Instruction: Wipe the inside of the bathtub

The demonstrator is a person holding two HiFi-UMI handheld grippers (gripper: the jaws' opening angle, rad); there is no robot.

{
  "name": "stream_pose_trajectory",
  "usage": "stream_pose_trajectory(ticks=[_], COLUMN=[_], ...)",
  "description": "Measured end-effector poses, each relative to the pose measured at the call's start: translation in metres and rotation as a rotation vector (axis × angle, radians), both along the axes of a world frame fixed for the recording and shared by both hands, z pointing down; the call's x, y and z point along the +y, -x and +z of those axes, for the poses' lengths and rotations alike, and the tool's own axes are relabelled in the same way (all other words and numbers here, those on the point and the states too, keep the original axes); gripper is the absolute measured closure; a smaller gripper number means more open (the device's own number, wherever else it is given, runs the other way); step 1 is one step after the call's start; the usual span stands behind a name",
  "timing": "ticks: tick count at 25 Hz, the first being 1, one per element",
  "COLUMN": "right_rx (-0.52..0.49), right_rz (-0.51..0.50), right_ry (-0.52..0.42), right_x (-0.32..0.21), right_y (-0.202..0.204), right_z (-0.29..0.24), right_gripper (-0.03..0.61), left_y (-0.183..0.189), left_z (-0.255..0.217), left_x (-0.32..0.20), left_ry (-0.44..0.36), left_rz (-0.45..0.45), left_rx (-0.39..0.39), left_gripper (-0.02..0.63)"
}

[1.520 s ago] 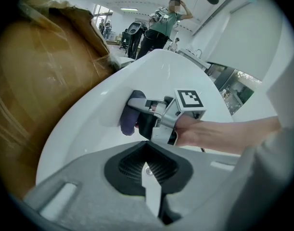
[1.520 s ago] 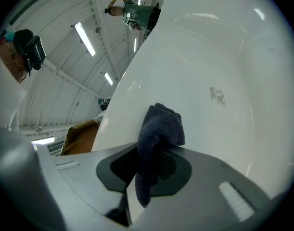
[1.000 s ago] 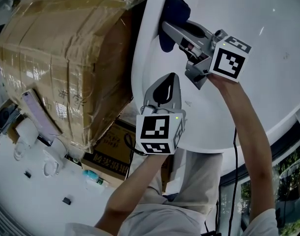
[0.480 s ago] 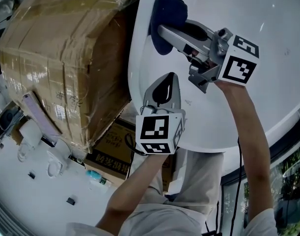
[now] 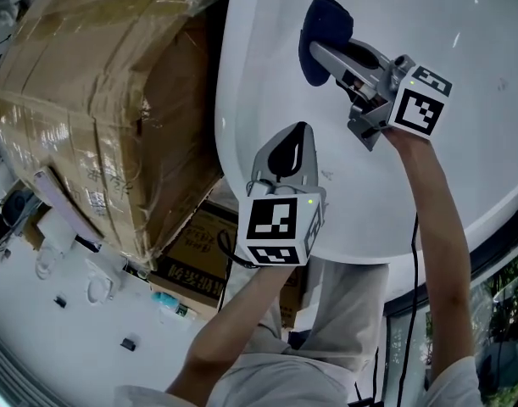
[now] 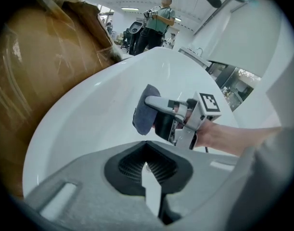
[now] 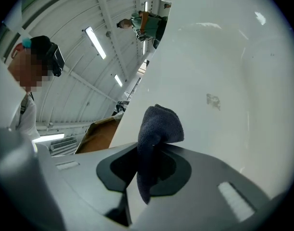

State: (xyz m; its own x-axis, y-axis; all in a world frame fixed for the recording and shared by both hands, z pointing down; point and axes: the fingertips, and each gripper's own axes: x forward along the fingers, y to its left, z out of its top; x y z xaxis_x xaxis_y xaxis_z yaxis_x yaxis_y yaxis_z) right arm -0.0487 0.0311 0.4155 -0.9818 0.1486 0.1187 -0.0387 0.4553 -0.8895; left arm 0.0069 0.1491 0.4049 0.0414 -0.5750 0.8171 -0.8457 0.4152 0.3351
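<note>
Presently: dark cloth inside white bathtub, two handheld grippers

Item 1. Bathtub [image 5: 462, 125], white, glossy, smooth inner wall. Contents: one cloth and the front part of the right gripper. A small grey mark [image 7: 213, 100] shows on the inner surface, apart from the cloth.

Item 2. Cloth [image 5: 322, 36], dark blue, bunched into a soft pad. It lies against the tub's inner wall near the left rim. One end sticks out past the jaw tips and the other end hangs back between the jaws.

Item 3. Right gripper [image 5: 320, 51], reaching into the tub from the near side. Its jaws are clamped on the cloth, as the right gripper view shows directly.

Item 4. Left gripper [image 5: 291, 138], positioned at the near end of the tub, nearer the person than the right gripper and well apart from the cloth. Its jaws are drawn together with nothing between them. Whether it touches the tub cannot be told.

Item 5. Cardboard box [image 5: 89, 100], large, brown, taped and wrapped in clear film. It stands just beside the tub's left rim. It is closed, so its contents are not visible.

Item 6. Printed carton [image 5: 195, 257], smaller, set low at the foot of the large box. Its contents are not visible.

Item 7. Standing person [image 6: 159, 18], in the background beyond the far end of the tub.
</note>
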Motion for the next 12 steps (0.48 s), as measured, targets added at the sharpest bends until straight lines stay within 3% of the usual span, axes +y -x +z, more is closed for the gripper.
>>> stream_pose_trajectory(ticks=[12], right_rx=[0.225], right_rz=[0.024], right_ry=[-0.006], right_x=[-0.006], right_y=[-0.032], right_z=[0.113], right_gripper=[0.534], left_y=[-0.014], left_z=[0.018], left_x=[-0.002], left_ry=[0.02], left_rz=[0.004], left_rx=[0.041], left_gripper=[0.617])
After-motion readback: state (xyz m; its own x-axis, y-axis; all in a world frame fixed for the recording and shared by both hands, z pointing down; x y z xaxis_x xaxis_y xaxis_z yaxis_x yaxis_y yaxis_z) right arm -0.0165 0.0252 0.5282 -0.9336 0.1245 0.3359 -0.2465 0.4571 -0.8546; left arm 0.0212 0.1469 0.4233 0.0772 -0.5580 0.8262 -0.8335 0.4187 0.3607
